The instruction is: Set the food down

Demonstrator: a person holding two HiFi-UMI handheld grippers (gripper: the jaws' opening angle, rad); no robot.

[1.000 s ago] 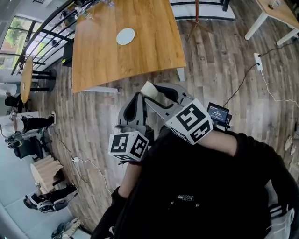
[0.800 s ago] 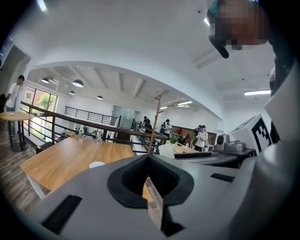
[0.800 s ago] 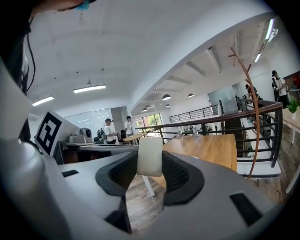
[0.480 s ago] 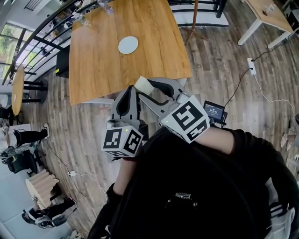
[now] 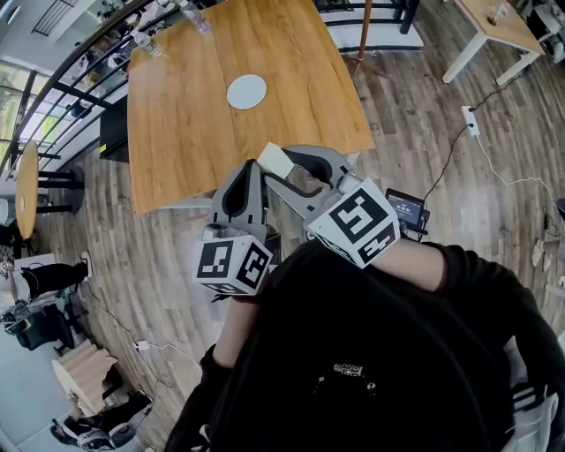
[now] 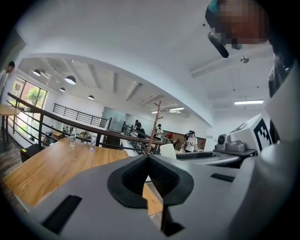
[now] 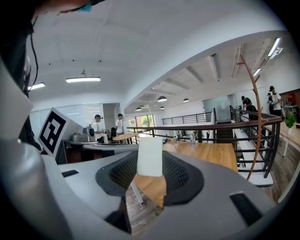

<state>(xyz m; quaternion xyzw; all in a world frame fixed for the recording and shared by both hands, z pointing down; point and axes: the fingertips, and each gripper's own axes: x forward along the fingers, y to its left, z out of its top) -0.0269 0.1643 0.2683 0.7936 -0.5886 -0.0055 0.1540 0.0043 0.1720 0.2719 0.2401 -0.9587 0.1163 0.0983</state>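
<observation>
In the head view my right gripper point(image 5: 279, 162) is shut on a pale cream block of food point(image 5: 274, 159), held in the air just over the near edge of a wooden table point(image 5: 194, 124). The right gripper view shows the same food block point(image 7: 150, 156) upright between the pads of that gripper point(image 7: 150, 165). A white plate point(image 5: 246, 91) lies further in on the table. My left gripper point(image 5: 248, 173) is close beside the right one, shut with nothing in it; in its own view the tips of this gripper point(image 6: 147, 156) meet.
Bottles point(image 5: 146, 44) stand at the table's far end by a black railing point(image 5: 62, 84). A power strip point(image 5: 469, 119) with cables lies on the plank floor at right. A small screen point(image 5: 407, 210) sits near my right arm. Another table point(image 5: 494, 26) is at top right.
Both grippers have come closer to the table's near edge, the food block still held in the right one. The left gripper has stayed shut.
</observation>
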